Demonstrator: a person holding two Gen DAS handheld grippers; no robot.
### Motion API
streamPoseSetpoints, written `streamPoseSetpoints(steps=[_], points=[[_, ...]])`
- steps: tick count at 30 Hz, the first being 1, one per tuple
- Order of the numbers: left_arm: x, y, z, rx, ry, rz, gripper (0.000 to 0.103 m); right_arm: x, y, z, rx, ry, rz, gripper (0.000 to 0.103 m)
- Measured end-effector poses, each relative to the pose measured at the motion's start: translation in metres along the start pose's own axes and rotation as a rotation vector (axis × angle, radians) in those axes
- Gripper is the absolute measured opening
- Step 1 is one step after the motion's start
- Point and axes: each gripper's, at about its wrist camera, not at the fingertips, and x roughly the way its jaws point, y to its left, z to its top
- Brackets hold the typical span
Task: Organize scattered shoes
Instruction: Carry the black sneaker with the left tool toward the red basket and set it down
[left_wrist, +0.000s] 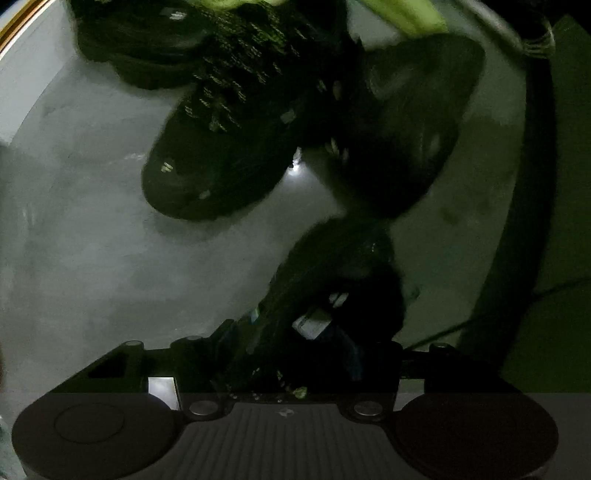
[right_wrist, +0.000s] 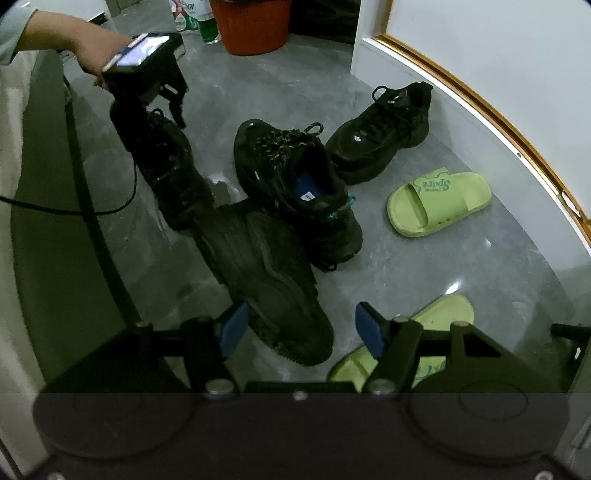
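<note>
Left hand-held gripper (right_wrist: 177, 107) pinching black sneaker (right_wrist: 166, 166); right hand-held gripper (right_wrist: 299, 332) spread above bare floor (right_wrist: 424, 266).

1. Seen from the right wrist camera, a laced sneaker (right_wrist: 295, 192) is placed at the centre of the floor (right_wrist: 424, 258).
2. A second sneaker (right_wrist: 384, 136) is set behind it to the right, near the wall (right_wrist: 498, 48).
3. An overturned sneaker (right_wrist: 266, 273) is laid before the centre one, touching it.
4. A fourth sneaker (right_wrist: 166, 166) is seen to the left, under the left gripper (right_wrist: 173, 107).
5. One slide sandal (right_wrist: 439, 203) is placed to the right; another (right_wrist: 436, 321) is nearer, partly hidden behind the right gripper (right_wrist: 301, 330).
6. A bucket (right_wrist: 251, 26) is stood far behind.
</note>
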Motion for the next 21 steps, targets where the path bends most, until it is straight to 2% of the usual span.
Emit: streamPoseSetpoints(steps=[3,5,9,12,16,18,21], points=[[0.006,0.003,0.003,-0.054,-0.002,0.001,0.053,0.019,-0.007,0.012,0.001,0.0,0.0,0.063],[0.019,-0.009,0.003,0.001,0.033,0.013,0.056,0.031,-0.011,0.02,0.001,0.0,0.0,0.063],[0.038,-0.027,0.004,0.1,0.082,0.131,0.057,0.047,-0.017,0.029,0.005,0.002,0.001,0.063],[0.038,-0.027,0.005,0.142,0.131,0.148,0.057,0.047,-0.016,0.03,0.006,0.004,0.002,0.063],[0.032,-0.021,0.009,0.112,0.142,0.125,0.054,0.046,-0.014,0.031,0.005,0.003,0.006,0.063],[0.036,-0.024,0.005,0.13,0.146,0.136,0.06,0.043,-0.012,0.032,0.002,-0.003,0.006,0.063],[0.042,-0.025,0.003,0.102,0.129,0.15,0.061,0.044,-0.01,0.03,-0.004,-0.003,0.003,0.063]])
